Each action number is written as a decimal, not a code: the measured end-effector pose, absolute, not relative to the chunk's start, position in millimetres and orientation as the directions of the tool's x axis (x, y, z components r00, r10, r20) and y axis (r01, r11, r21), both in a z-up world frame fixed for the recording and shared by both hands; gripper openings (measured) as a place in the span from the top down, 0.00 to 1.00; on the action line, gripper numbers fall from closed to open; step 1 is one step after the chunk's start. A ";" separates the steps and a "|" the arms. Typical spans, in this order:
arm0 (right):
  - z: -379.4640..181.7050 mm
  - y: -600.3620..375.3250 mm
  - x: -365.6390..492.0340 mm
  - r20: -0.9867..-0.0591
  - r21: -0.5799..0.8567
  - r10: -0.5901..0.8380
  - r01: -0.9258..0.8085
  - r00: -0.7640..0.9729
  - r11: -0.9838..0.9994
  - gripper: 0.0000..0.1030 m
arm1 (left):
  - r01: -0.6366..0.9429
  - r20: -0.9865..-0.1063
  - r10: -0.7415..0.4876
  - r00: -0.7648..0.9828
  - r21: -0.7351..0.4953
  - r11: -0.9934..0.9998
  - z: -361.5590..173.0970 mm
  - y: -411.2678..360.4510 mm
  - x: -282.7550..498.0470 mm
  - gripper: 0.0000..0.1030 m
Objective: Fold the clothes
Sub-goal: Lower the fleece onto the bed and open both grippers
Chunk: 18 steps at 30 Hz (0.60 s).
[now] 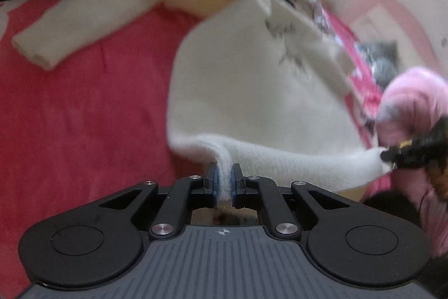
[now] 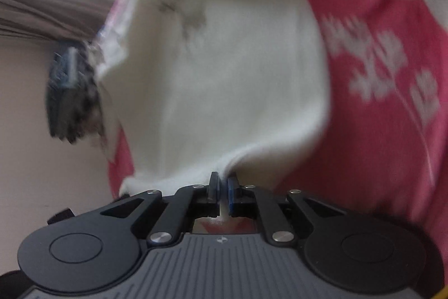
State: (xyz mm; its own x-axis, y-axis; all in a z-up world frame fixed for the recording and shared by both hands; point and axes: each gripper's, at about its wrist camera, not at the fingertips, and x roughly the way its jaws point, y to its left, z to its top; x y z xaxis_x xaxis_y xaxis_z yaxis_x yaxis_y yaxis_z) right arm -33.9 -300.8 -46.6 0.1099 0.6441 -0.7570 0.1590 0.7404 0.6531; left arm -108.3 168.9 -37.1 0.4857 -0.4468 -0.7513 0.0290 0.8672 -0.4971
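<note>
Two grippers pinch one white sweater.
Left gripper (image 1: 224, 178) and right gripper (image 2: 223, 187) are closed on its hem (image 1: 280, 161), red bedcover (image 1: 70, 116) beyond.

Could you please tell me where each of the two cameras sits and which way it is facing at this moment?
Left wrist: on the left gripper, looking down its fingers at the white sweater over the red bedspread; the right gripper and a pink sleeve show at right.
Right wrist: on the right gripper, facing the sweater, bedspread and a wall; only its own fingers show.
Shared: the sweater, pinched at its hem by both grippers, and the bedspread.
</note>
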 end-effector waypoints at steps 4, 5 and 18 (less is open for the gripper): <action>-43.9 -309.7 -64.1 -0.793 0.597 0.609 0.230 0.024 0.769 0.77 | 0.072 -0.789 -0.473 0.392 -0.486 0.871 -45.8 170.8 -113.1 0.92; -36.6 -315.5 -72.3 -0.801 0.585 0.598 0.241 0.025 0.774 0.72 | 0.082 -0.797 -0.475 0.373 -0.482 0.873 -45.6 172.8 -114.3 0.92; -56.1 -347.7 -38.2 -0.856 0.517 0.486 0.283 0.174 0.808 0.48 | 0.014 -0.757 -0.408 0.510 -0.468 0.884 -40.4 192.5 -87.1 0.74</action>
